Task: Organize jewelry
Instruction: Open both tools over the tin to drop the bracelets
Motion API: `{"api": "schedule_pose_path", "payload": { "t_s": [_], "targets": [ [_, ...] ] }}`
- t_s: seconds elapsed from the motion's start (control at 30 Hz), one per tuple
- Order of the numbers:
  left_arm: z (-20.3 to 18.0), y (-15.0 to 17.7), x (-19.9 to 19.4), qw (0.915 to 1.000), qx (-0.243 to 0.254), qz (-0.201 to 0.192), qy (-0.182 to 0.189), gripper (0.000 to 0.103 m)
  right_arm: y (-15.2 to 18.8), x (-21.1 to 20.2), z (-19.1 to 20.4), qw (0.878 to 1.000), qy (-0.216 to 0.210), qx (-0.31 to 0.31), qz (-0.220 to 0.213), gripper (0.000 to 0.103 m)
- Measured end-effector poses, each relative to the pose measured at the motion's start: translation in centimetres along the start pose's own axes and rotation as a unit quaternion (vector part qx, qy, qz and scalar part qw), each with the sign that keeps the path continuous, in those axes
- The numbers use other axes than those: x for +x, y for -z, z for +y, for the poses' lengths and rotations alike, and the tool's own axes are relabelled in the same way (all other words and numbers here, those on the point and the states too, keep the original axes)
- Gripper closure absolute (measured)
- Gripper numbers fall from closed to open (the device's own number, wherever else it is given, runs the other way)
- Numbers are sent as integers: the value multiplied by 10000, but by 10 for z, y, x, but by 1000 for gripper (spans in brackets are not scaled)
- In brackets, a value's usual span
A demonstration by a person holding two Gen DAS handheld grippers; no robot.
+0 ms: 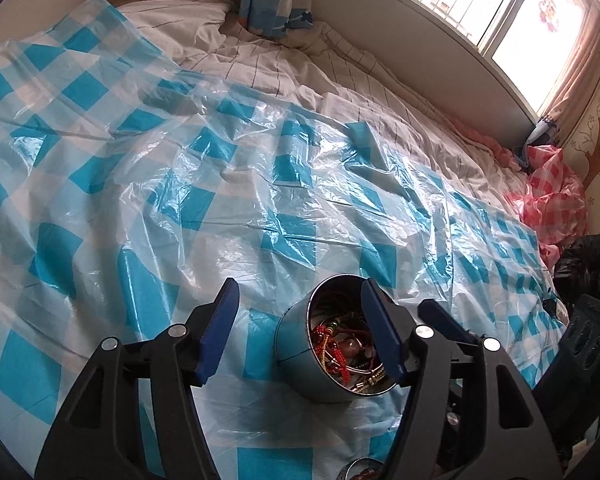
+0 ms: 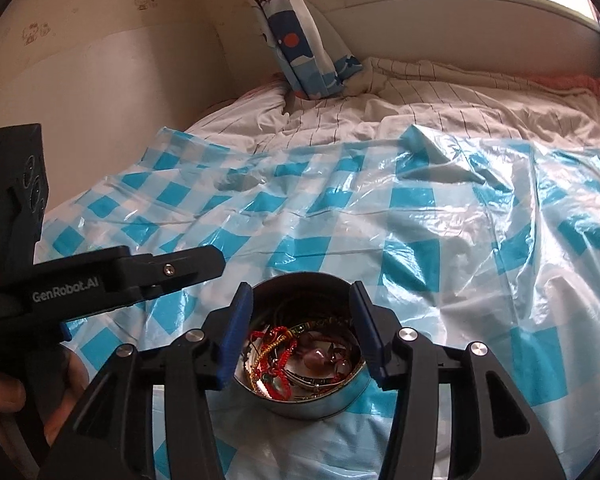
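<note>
A round metal tin stands on the blue-and-white checked plastic sheet and holds a tangle of jewelry: red cords, beads, metal bangles. In the left wrist view my left gripper is open, the tin near its right finger. In the right wrist view my right gripper is open just above the tin, its jaws standing either side of the rim. The left gripper shows there from the side, left of the tin. A second small round container peeks in at the bottom edge.
The plastic sheet covers a bed with a white striped quilt. A blue patterned curtain hangs at the back. A pink checked bag and a black bag lie at the right. A window is behind.
</note>
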State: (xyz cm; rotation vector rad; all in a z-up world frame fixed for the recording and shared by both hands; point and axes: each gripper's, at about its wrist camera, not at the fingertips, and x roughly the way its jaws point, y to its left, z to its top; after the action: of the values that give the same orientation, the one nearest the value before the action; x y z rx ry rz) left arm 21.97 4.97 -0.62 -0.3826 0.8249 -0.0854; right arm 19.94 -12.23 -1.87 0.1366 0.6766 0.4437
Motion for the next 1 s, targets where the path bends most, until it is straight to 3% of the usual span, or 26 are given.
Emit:
{"api": "schedule_pose_path", "payload": {
  "t_s": [0.17,0.4,0.73,0.87,1.0],
  "targets": [
    [-3,0,-3,9999,80,-25,-59,38,-2,-3,-2,9999,142,-45,28,40],
    [-9,5,-10,9993,318,-32,-179,36,-7,-11,-14,9993,364,19,22,34],
    [-4,16,-19,9961,716,128,-491,35,-5,-15,-39,9967,700,191,373,32],
    [-3,22,-22,9942,875,277,-553,35,1,-14,-39,9955,691,107,642,28],
    [-6,27,-21,9929,959,370,-600,34,20,-20,-32,9906,515,-275,1240,28]
  ]
}}
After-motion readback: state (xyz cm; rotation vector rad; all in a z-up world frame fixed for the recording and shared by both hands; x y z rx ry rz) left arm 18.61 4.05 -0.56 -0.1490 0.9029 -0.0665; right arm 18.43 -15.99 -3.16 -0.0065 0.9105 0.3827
